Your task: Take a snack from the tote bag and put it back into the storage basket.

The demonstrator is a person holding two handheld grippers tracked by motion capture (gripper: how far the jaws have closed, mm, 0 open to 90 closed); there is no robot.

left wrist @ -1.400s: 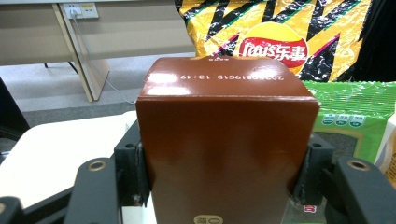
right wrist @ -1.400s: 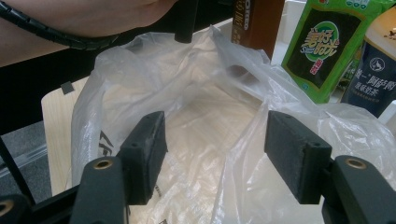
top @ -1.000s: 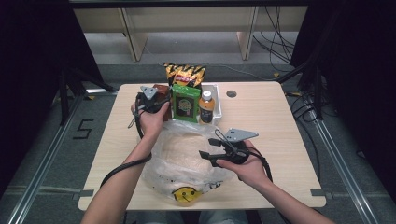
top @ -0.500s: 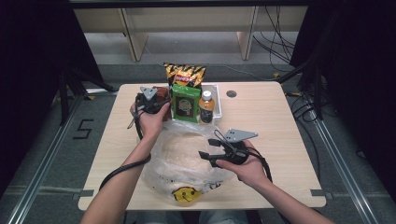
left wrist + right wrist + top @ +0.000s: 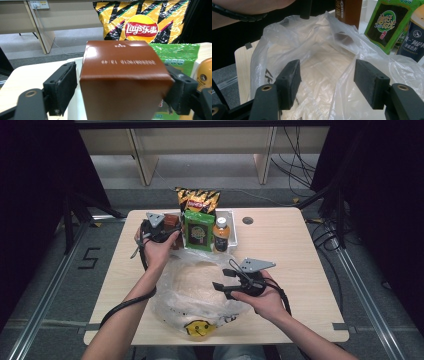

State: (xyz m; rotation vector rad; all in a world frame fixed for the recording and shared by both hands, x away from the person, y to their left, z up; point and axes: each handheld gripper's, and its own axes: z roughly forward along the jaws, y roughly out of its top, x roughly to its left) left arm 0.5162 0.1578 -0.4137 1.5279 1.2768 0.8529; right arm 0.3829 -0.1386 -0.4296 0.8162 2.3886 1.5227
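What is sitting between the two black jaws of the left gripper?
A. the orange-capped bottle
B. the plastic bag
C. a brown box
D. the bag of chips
C: in the left gripper view the brown box sits between the jaws of the left gripper, with a gap showing at the left pad, while the chips bag stands behind it.
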